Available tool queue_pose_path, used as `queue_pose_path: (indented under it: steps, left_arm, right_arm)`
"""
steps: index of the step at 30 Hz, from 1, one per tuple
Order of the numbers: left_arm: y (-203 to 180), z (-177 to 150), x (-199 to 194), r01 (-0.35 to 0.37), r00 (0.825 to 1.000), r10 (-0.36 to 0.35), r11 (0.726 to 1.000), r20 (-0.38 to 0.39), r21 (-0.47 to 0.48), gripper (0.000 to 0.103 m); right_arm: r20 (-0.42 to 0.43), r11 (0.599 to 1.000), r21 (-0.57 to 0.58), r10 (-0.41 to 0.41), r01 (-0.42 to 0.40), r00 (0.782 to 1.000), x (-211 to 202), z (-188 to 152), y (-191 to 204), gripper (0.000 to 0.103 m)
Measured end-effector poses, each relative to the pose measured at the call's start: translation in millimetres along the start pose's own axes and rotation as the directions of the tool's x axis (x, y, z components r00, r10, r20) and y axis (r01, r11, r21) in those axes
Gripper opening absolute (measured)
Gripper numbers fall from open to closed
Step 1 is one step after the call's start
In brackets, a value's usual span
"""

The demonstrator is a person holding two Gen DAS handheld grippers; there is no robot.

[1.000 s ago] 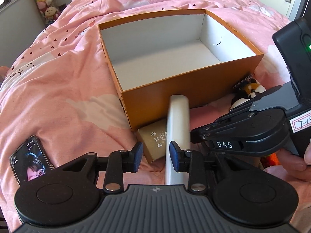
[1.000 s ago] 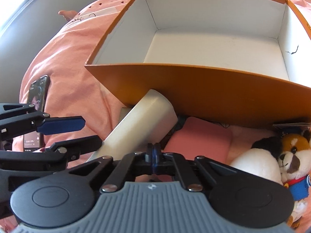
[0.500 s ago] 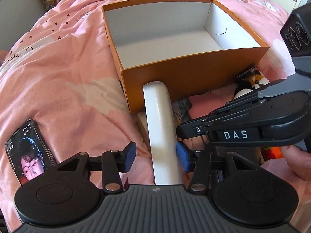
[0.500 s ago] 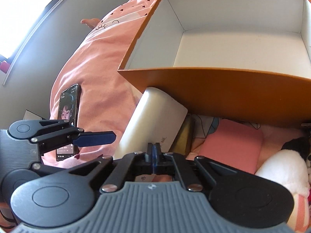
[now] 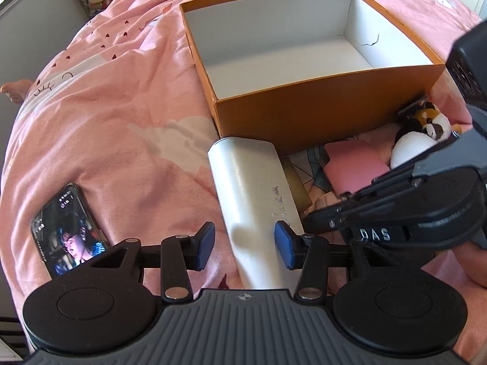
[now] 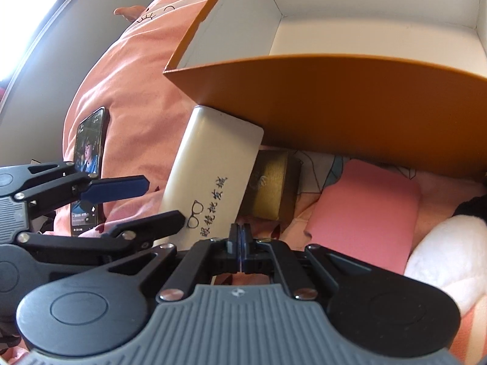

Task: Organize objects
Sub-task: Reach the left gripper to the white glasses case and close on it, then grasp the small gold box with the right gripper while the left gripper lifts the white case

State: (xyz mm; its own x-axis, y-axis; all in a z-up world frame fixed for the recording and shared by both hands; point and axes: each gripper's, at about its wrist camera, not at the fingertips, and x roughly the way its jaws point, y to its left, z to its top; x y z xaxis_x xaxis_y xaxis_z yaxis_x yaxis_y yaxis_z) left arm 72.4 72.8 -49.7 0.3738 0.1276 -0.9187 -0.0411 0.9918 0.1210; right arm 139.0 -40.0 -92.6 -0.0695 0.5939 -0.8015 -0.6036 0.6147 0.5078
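— Orange cardboard box (image 5: 319, 112) with white inside sits open on the pink bed cover (image 5: 115, 127). Where is the long white glasses case (image 5: 258, 213)?

— It lies before the box, its far end near the box's front wall, partly over a small golden box (image 6: 271, 191). The left gripper (image 5: 242, 245) stands around its near end; the blue pads (image 5: 204, 245) have just been opening, then closing a little, and do not press on it.

— And the right gripper (image 6: 240, 240)?

— Clenched, with nothing between its fingers, just beside the case. A pink pouch (image 6: 365, 213) and a plush dog (image 5: 426, 133) lie to the right, a black phone (image 5: 68, 228) to the left.
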Motion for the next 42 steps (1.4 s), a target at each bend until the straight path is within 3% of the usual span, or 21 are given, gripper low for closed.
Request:
queue_pose_path:
  steps: [4,8,10,14,19,21,25,29,34,39,42]
  left_arm:
    - [0,2,10,0.019,1.000,-0.019,0.999,0.013,-0.034,0.054]
    - [-5,5,12,-0.006,1.000,0.007,0.998,0.013,-0.058,0.058]
    - [-12,7,9,-0.044,0.999,0.044,0.998,0.018,-0.048,0.057]
    - [-34,8,2,-0.162,0.985,0.161,0.987,0.062,0.016,0.065]
    - [-61,9,9,-0.186,0.982,0.182,0.977,0.049,0.101,0.076]
    - [-70,8,17,-0.224,0.974,0.221,0.966,0.040,0.128,0.084]
    - [-80,6,30,-0.292,0.956,0.292,0.941,0.028,0.172,0.089]
    - [-75,10,36,-0.308,0.951,0.310,0.940,0.011,0.149,0.086]
    - [-58,10,29,-0.239,0.971,0.238,0.969,0.019,0.058,0.079]
    - [-23,8,12,-0.094,0.995,0.097,0.993,0.032,-0.072,0.079]
    - [1,10,1,0.001,1.000,0.004,0.989,0.031,-0.151,0.078]
  right_arm:
    - [-0.001,0.999,0.033,-0.017,0.017,1.000,-3,-2,-5,0.002]
    - [0.026,0.998,0.041,-0.058,0.057,0.998,-10,-3,-8,0.002]
    - [0.037,0.997,0.036,-0.069,0.067,0.997,-12,-3,-8,0.002]
    - [0.052,0.995,0.065,-0.085,0.082,0.995,-19,-2,-16,0.002]
    - [0.129,0.991,0.083,-0.113,0.103,0.985,-42,-1,-26,0.003]
    - [0.141,0.990,0.092,-0.115,0.103,0.983,-47,0,-30,0.004]
    - [0.140,0.989,0.114,-0.110,0.094,0.984,-48,-1,-38,0.004]
    - [0.126,0.990,0.118,-0.096,0.082,0.987,-42,0,-42,0.008]
    - [0.111,0.994,0.086,-0.077,0.067,0.991,-37,4,-41,0.010]
    - [0.100,0.997,0.030,-0.074,0.072,0.992,-33,12,-35,0.015]
    - [0.091,0.996,-0.026,-0.078,0.081,0.993,-29,18,-27,0.031]
